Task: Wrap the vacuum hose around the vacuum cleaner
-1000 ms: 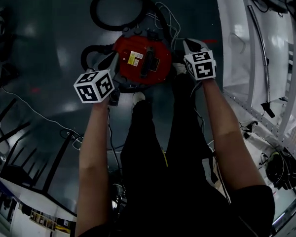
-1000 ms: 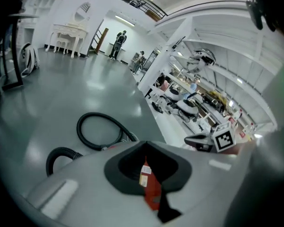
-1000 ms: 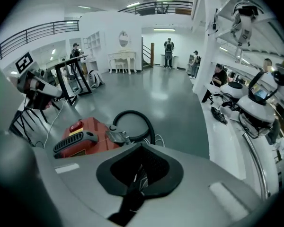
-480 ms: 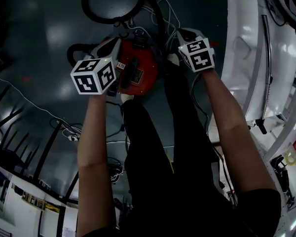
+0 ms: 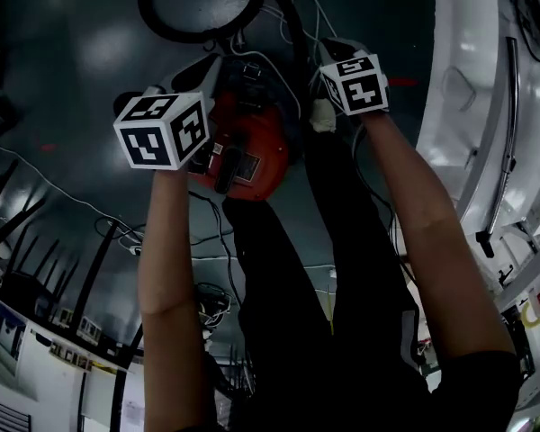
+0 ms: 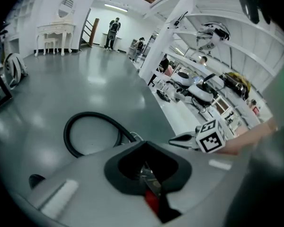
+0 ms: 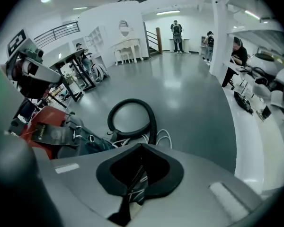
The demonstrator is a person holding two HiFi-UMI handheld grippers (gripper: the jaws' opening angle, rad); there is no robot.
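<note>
Vacuum cleaner (image 5: 256, 147) now sits nearer left claw (image 5: 214, 67) and right claw (image 5: 329, 49).

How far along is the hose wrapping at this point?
Done: nothing that shows. The hose lies in a loose loop on the floor beyond the red vacuum cleaner, not around it.
In hand: nothing. The left gripper and right gripper are both shut and empty, held above the vacuum cleaner.
Left: picking up the hose and winding it round the body, so the whole job.
</note>
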